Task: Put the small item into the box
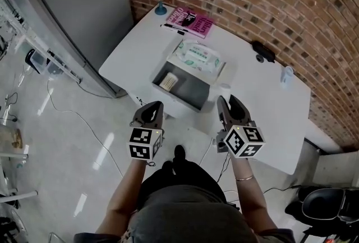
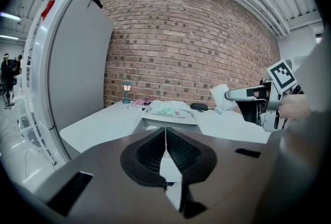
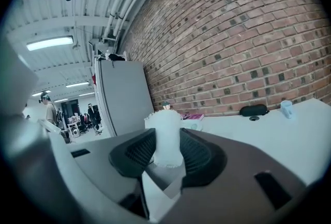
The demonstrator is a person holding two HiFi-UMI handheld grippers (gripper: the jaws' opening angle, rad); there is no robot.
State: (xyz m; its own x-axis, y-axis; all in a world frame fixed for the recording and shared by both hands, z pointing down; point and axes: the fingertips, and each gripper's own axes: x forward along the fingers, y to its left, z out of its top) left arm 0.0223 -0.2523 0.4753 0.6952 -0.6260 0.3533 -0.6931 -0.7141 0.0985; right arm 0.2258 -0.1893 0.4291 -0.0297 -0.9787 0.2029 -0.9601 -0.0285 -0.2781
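Small white item point(image 3: 168, 137): clamped upright between the jaws of my right gripper point(image 1: 230, 102), over the white table point(image 1: 263, 118), just beside the open box point(image 1: 193, 93). My left gripper point(image 1: 152, 108): jaws together, nothing between them, near the box's other side.

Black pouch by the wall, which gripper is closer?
Right. The right gripper is at the table's near edge, the black pouch ahead to its right; the left gripper is farther left, past the box.

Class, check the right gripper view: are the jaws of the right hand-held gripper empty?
No, the right hand-held gripper is closed on a small white crimp-edged packet standing upright between its dark ribbed pads.
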